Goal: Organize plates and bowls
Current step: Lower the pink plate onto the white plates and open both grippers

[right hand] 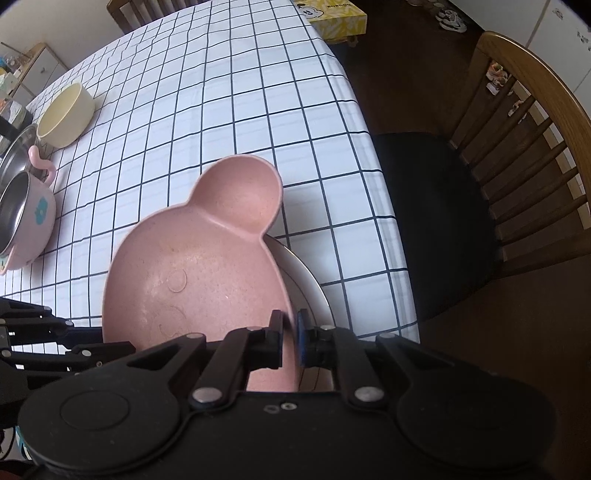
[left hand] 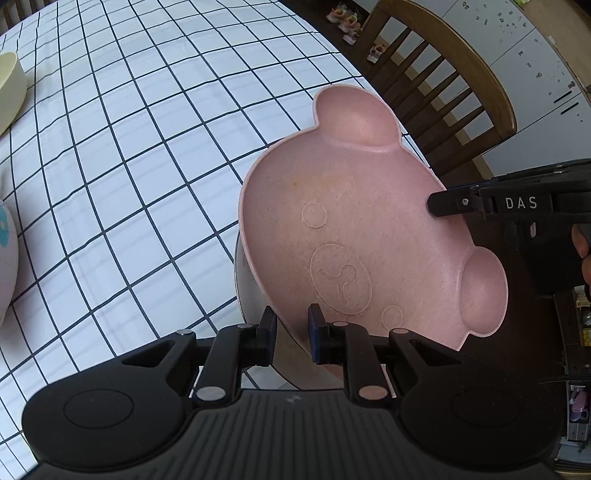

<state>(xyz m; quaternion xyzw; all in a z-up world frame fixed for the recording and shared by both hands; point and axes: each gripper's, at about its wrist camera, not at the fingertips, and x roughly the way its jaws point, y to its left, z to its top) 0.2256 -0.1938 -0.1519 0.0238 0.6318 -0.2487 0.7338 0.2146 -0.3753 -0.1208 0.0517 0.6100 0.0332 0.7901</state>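
Note:
A pink bear-shaped plate (left hand: 369, 229) with two ear compartments is held tilted above the table's near right corner. My left gripper (left hand: 291, 332) is shut on its near rim. My right gripper (right hand: 290, 332) is shut on the plate's (right hand: 192, 273) opposite rim; it shows in the left wrist view (left hand: 436, 206) coming in from the right. A white plate with a dark rim line (right hand: 310, 284) lies on the checked tablecloth just beneath the pink plate; its edge also shows in the left wrist view (left hand: 245, 295).
A cream bowl (right hand: 68, 114) sits far left on the table (right hand: 221, 92). A pink mug-like bowl with a steel insert (right hand: 26, 218) and a steel dish (right hand: 13, 157) stand at the left edge. A wooden chair (right hand: 517, 177) stands right of the table. A yellow box (right hand: 332, 16) lies at the far end.

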